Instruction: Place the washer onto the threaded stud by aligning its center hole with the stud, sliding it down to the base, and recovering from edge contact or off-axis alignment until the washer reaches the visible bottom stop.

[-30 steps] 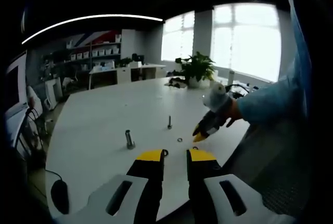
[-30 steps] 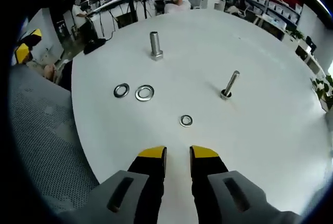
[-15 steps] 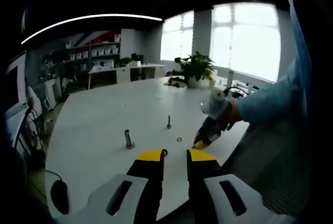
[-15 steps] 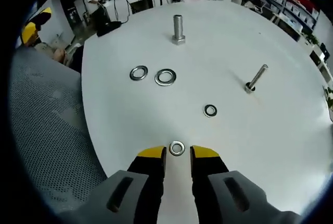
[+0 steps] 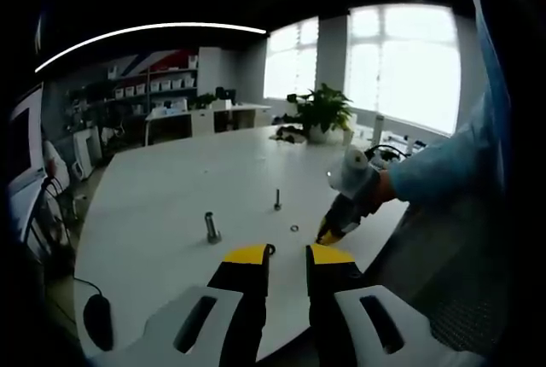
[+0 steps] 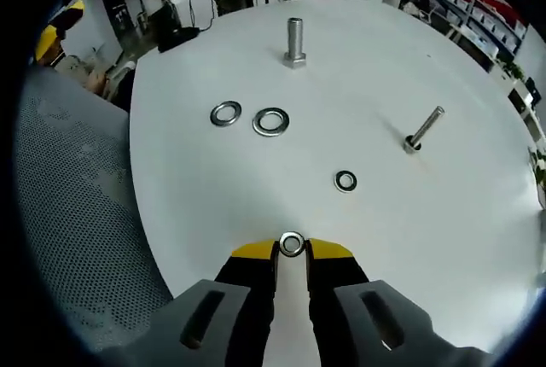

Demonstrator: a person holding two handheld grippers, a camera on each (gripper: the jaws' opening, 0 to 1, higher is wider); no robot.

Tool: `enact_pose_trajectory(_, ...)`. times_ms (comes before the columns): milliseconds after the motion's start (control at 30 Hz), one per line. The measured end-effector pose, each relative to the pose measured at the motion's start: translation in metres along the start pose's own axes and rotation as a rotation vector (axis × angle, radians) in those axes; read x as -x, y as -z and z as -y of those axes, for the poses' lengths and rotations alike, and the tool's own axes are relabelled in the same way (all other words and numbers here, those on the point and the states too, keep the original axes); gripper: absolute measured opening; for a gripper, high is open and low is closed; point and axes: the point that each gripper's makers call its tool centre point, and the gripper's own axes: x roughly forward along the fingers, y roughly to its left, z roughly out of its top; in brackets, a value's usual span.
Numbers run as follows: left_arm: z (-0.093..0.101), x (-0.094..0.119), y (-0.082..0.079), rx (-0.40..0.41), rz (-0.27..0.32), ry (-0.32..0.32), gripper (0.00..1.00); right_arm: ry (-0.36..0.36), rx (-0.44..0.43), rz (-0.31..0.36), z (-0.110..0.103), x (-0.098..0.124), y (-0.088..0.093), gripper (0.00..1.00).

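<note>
In the right gripper view a small steel washer (image 6: 291,244) lies on the white table (image 6: 478,213) near its front edge, between the yellow tips of my right gripper (image 6: 291,252), whose jaws have drawn in against it. A thick upright stud (image 6: 294,41) stands far ahead. A thin stud (image 6: 424,128) leans at the right. In the left gripper view my left gripper (image 5: 288,255) hangs open over the table edge with nothing in it, and the right gripper (image 5: 328,232), held by a hand, is low on the table beyond it. The thick stud (image 5: 212,228) and thin stud (image 5: 277,200) stand further off.
Two larger washers (image 6: 225,113) (image 6: 270,121) lie side by side before the thick stud, and a small dark washer (image 6: 345,181) lies near the thin stud. A grey mesh seat (image 6: 77,213) borders the table on the left. A potted plant (image 5: 322,113) stands at the far edge.
The right gripper's jaws have narrowed around the washer at their tips, after moving forward to it. The left gripper has stayed still and open.
</note>
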Motion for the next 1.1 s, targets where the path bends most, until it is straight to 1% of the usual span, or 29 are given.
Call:
enact_pose_trajectory(300,-0.001,0.000,-0.001,0.001,0.005,-0.004,0.15,0.014,0.003,0.015,0.000,-0.001,-0.007,0.14)
enact_pose_trajectory(367,-0.001,0.000,-0.001,0.002,0.005,-0.005,0.15,0.019,0.001,0.026,0.002,0.001,-0.011,0.14)
enact_pose_trajectory(467,-0.001,0.000,-0.001,0.002,0.006,-0.005,0.15,0.026,-0.030,0.055,0.007,0.003,-0.017,0.14)
enact_pose_trajectory(633,-0.001,0.000,-0.002,0.001,0.010,-0.004,0.15,0.046,-0.027,0.065,0.013,0.006,-0.021,0.14)
enact_pose_trajectory(1000,0.000,0.001,-0.003,0.000,0.017,-0.001,0.15,0.113,-0.041,0.106,0.038,0.015,-0.034,0.14)
enact_pose_trajectory(1100,0.000,0.001,-0.003,-0.001,0.016,0.003,0.15,0.143,-0.055,0.129,0.051,0.018,-0.043,0.14)
